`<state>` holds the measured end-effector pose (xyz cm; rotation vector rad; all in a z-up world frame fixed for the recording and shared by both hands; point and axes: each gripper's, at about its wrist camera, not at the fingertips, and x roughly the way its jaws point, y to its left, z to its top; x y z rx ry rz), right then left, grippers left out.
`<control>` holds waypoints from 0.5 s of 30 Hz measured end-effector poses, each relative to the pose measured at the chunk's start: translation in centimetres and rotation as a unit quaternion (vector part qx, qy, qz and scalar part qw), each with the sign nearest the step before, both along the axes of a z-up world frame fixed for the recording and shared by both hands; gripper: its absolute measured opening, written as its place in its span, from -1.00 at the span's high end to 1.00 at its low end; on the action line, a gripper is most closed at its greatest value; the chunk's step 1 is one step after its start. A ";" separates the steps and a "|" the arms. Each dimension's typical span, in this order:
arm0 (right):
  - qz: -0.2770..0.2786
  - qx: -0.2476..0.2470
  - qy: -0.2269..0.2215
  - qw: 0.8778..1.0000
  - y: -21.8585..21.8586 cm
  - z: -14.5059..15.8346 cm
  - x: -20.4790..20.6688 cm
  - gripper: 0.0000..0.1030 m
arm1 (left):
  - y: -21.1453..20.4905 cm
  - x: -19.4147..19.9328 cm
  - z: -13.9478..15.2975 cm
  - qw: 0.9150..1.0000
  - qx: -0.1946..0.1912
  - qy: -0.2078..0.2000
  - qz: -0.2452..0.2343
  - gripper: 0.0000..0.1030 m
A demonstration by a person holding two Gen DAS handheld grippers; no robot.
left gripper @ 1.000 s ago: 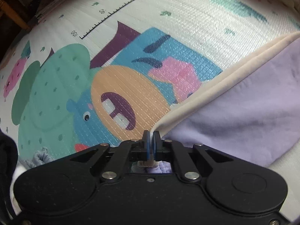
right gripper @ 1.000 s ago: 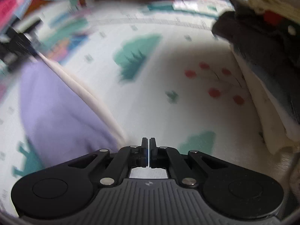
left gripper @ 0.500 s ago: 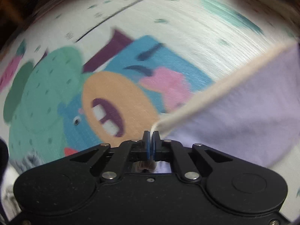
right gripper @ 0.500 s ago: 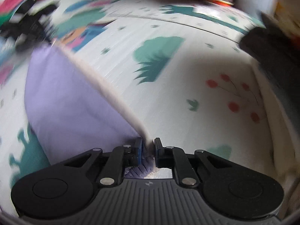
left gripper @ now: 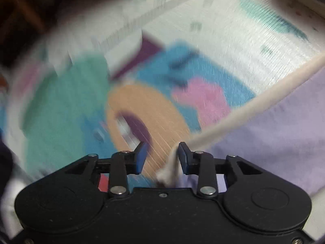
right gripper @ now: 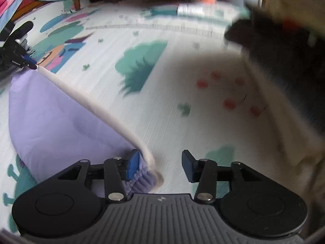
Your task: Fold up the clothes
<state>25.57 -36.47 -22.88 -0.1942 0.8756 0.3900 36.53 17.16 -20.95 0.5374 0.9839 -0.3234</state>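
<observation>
The lilac garment (right gripper: 61, 118) lies on the play mat (right gripper: 182, 61), cream band spanning left gripper (left gripper: 160, 154) to right gripper (right gripper: 160, 162) (both opening, corners slipping free).

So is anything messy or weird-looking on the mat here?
Nothing looks broken or spilled. The purple garment with its cream edge lies on the play mat, both grippers opening at its corners. A dark pile of clothes sits heaped at the right, too blurred to judge.

So I count two claws, my left claw (left gripper: 160, 155) and right claw (right gripper: 160, 165), one lilac garment (right gripper: 61, 118), one play mat (right gripper: 174, 65), one clothes pile (right gripper: 284, 71).
</observation>
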 end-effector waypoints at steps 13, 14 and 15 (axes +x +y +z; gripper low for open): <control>0.143 -0.028 0.054 0.988 8.6 -3.9 2.7 0.09 | -1.9 -3.3 -1.7 0.996 -0.086 -0.017 -0.016 -0.12; 0.132 -0.028 0.054 0.989 8.4 -3.5 2.6 0.14 | -1.0 -4.2 -0.6 0.994 -0.105 -0.039 -0.022 -0.11; 0.128 -0.019 0.047 0.990 8.1 -3.1 2.2 0.14 | 0.2 -5.4 0.5 0.990 -0.128 -0.047 -0.028 0.11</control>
